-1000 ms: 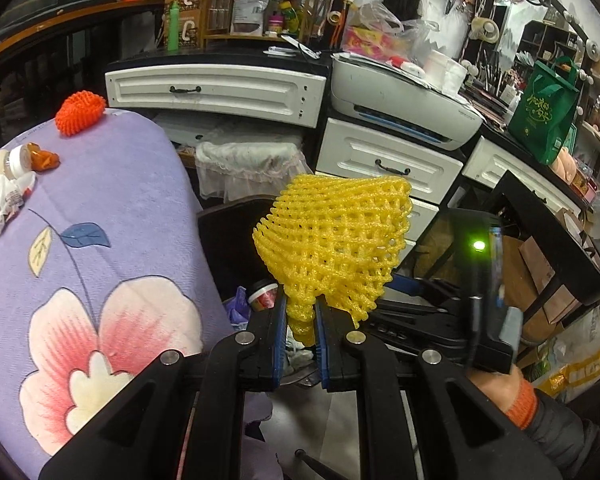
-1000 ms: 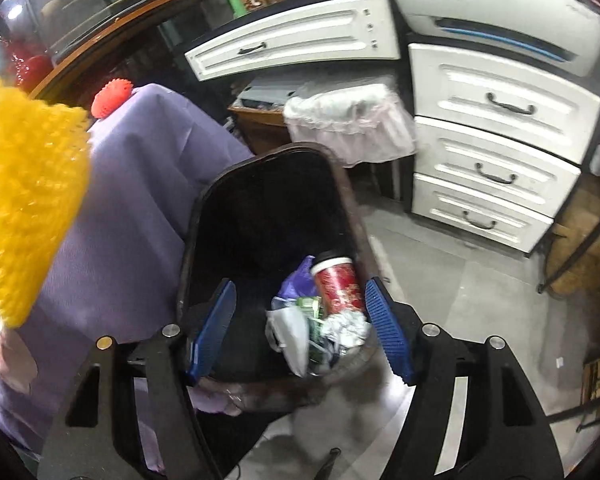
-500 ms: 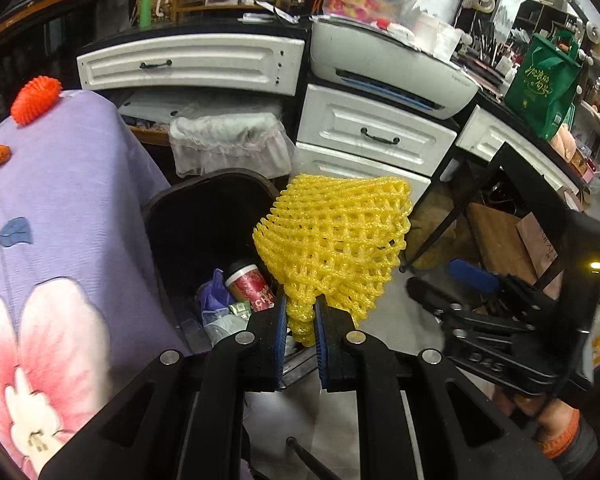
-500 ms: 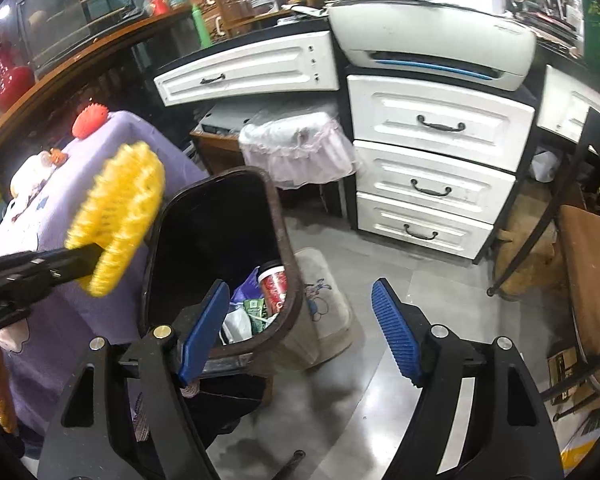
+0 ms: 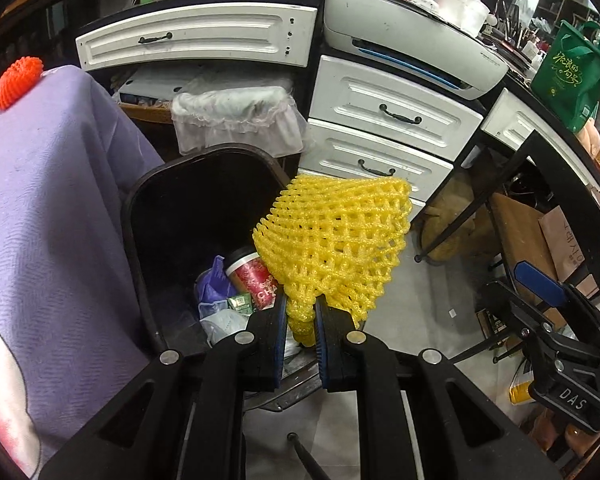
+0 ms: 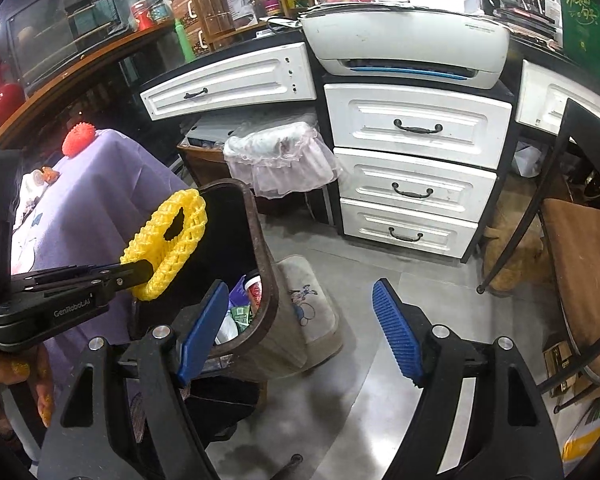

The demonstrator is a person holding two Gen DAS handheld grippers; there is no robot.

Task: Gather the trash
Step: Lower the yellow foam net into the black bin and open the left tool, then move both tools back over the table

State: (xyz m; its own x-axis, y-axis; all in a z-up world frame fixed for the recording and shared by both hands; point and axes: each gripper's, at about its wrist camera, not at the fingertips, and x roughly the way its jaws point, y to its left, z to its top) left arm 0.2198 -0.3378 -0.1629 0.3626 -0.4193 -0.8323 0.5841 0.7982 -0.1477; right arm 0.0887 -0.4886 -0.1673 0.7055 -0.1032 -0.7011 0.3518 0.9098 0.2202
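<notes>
My left gripper (image 5: 301, 322) clenches the yellow net (image 5: 336, 236), held over the near right rim of the black bin (image 5: 140, 216), apparently clear of it. My right gripper (image 6: 300, 328) stands released, empty.

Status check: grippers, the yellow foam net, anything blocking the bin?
Left gripper shut on yellow foam net, over black bin. Right gripper open, empty. Bin mouth unobstructed.

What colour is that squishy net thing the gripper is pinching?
Bright yellow. The foam net shows best in the left wrist view, pinched in the left gripper.
</notes>
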